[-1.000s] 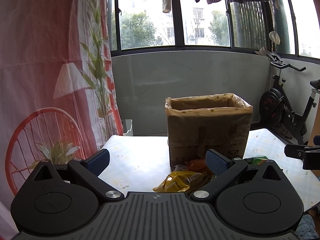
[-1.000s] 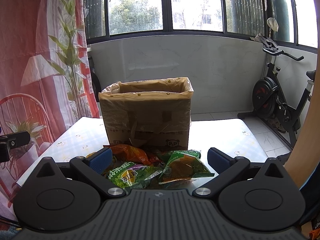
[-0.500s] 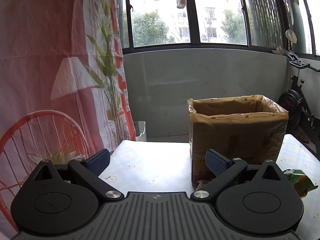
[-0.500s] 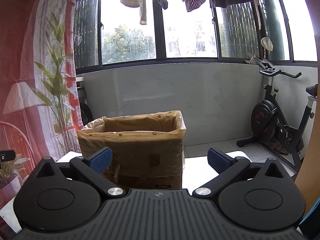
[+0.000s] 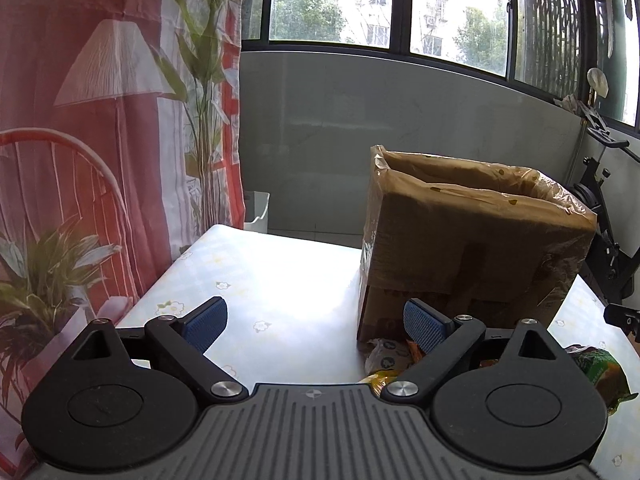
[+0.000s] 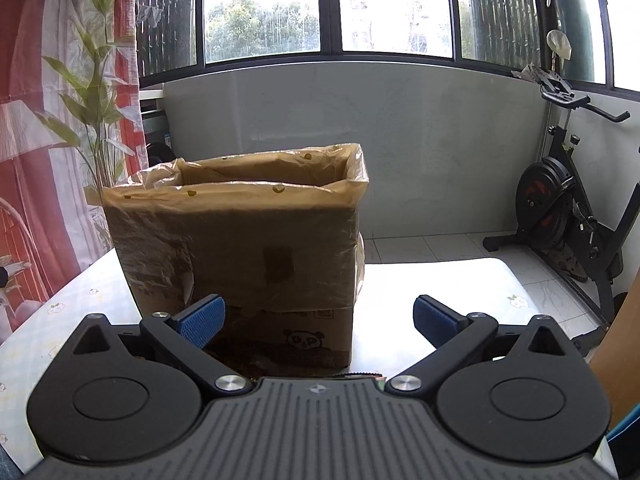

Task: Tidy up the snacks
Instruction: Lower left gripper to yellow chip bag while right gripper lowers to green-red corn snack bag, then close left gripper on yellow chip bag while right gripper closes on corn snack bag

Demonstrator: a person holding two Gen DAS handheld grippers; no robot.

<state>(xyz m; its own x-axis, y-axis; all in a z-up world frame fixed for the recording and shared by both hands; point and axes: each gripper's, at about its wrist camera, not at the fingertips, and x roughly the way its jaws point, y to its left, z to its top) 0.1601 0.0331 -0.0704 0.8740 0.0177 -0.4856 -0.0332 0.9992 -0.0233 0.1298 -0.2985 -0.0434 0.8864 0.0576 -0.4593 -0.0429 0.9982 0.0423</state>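
A brown cardboard box (image 5: 472,256) lined with clear plastic stands open on the white flowered table (image 5: 260,276). It also shows in the right wrist view (image 6: 240,248). Snack bags lie in front of it: a yellow bag (image 5: 380,362) and a green bag (image 5: 604,376), partly hidden by my left gripper's body. My left gripper (image 5: 316,326) is open and empty, left of the box. My right gripper (image 6: 320,322) is open and empty, close in front of the box. The snacks are hidden in the right wrist view.
A red and white curtain (image 5: 100,120) hangs at the left. An exercise bike (image 6: 560,216) stands on the floor at the right. A grey wall and windows (image 6: 400,120) lie behind the table. The table's right edge (image 6: 516,292) is near the bike.
Both grippers tilted up half a second ago and have come back down. The left view has swung left; the snack bags are back at its lower right. Both grippers stayed open.
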